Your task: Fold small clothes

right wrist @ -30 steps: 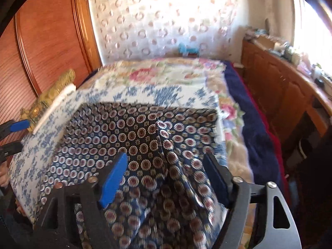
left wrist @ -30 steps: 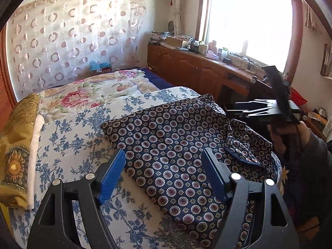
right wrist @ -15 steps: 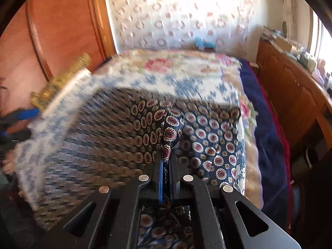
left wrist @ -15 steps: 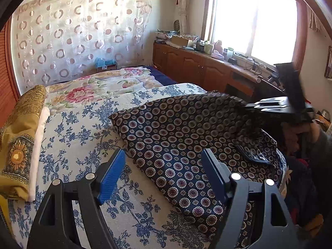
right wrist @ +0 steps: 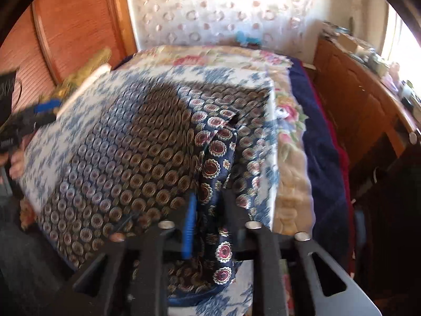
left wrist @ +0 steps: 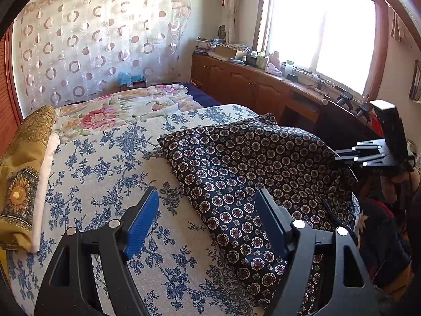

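Observation:
A dark navy garment [left wrist: 236,171] printed with round medallions lies on the bed's blue-flowered sheet [left wrist: 105,184]. Its right edge rises like a tent toward my right gripper [left wrist: 339,155]. In the right wrist view a bunched fold of the garment [right wrist: 213,163] stands between the fingers of my right gripper [right wrist: 210,197], whose jaws are opening, with a narrow gap between them. The picture there is blurred. My left gripper [left wrist: 205,194] hovers open over the sheet at the garment's near left edge, holding nothing, and it shows again as the left gripper [right wrist: 44,110] at the far left.
A yellow patterned cloth on a white fold [left wrist: 21,171] lies at the bed's left side. A pink-flowered blanket [left wrist: 118,110] covers the far end. A wooden cabinet [left wrist: 250,84] cluttered with small things runs under the window on the right. A wooden wardrobe [right wrist: 65,26] stands behind.
My right gripper shut on a fold of the garment, pulled it sideways and up, and its jaws have now parted a little. The left gripper stayed open in place.

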`<state>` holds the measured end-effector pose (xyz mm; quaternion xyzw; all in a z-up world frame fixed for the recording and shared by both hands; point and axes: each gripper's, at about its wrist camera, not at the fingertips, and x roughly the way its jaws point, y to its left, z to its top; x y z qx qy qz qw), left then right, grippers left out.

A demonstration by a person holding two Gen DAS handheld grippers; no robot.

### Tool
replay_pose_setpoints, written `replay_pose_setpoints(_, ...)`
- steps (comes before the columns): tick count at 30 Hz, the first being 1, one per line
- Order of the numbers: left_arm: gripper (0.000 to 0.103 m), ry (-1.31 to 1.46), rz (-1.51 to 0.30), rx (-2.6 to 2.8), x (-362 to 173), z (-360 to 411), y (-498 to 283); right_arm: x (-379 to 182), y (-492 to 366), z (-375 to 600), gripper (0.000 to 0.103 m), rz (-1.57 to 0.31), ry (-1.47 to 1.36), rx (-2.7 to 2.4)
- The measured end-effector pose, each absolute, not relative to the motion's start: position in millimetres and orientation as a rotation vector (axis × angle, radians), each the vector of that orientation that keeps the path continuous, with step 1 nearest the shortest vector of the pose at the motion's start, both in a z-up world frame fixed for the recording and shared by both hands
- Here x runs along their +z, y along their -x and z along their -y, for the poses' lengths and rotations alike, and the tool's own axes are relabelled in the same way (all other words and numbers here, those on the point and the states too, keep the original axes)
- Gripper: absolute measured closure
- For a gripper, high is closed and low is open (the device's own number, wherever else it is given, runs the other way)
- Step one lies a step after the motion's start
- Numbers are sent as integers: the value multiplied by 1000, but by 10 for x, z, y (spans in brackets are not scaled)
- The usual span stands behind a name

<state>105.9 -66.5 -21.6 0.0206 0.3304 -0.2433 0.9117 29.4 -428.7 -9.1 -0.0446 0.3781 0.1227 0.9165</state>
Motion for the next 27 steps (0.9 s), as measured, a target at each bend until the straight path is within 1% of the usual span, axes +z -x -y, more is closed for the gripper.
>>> replay_pose_setpoints(2, 26, -44, -686, -501, -226, 672, -1063, 13, -333, 4385, 61, -713, 41, 265)
replay_pose_setpoints(3, 26, -44, -687, -501, -231, 675, -1063, 75, -381, 4439, 59, -680, 14, 266)
replay_pose_setpoints(5, 27, -44, -687, -502, -236, 684, -1056, 159, -503, 4525, 59, -643, -28, 252)
replay_pose_setpoints(8, 26, -46, -688, -503, -244, 690, -1057, 187, -807, 4594, 58, -656, -75, 207)
replay_pose_setpoints(14, 26, -50, -690, -503, -252, 655, -1027, -118, -1548, 4406, 58, -817, -183, 247)
replay_pose_setpoints(17, 26, -39, -692, -499, -265, 619, -1042, -171, -1769, 4333, 58, -856, -205, 254)
replay_pose_setpoints(18, 26, -36, -693, -499, -270, 614, -1041, -190, -1829, 4256, 62, -868, -187, 261)
replay_pose_setpoints(19, 26, -35, -694, -498, -277, 608, -1042, -122, -1856, 4187, 73, -862, -159, 264)
replay_pose_setpoints(20, 26, -34, -695, -497, -283, 601, -1042, -80, -1835, 4119, 95, -843, -124, 263)
replay_pose_setpoints(21, 26, -34, -695, -496, -285, 595, -1037, -36, -1849, 4044, 97, -824, -90, 264)
replay_pose_setpoints(25, 26, -23, -689, -488, -281, 532, -1030, 130, -1681, 3601, 97, -683, 57, 297)
replay_pose_setpoints(27, 26, -17, -683, -481, -270, 495, -1025, 144, -1572, 3337, 97, -644, 144, 325)
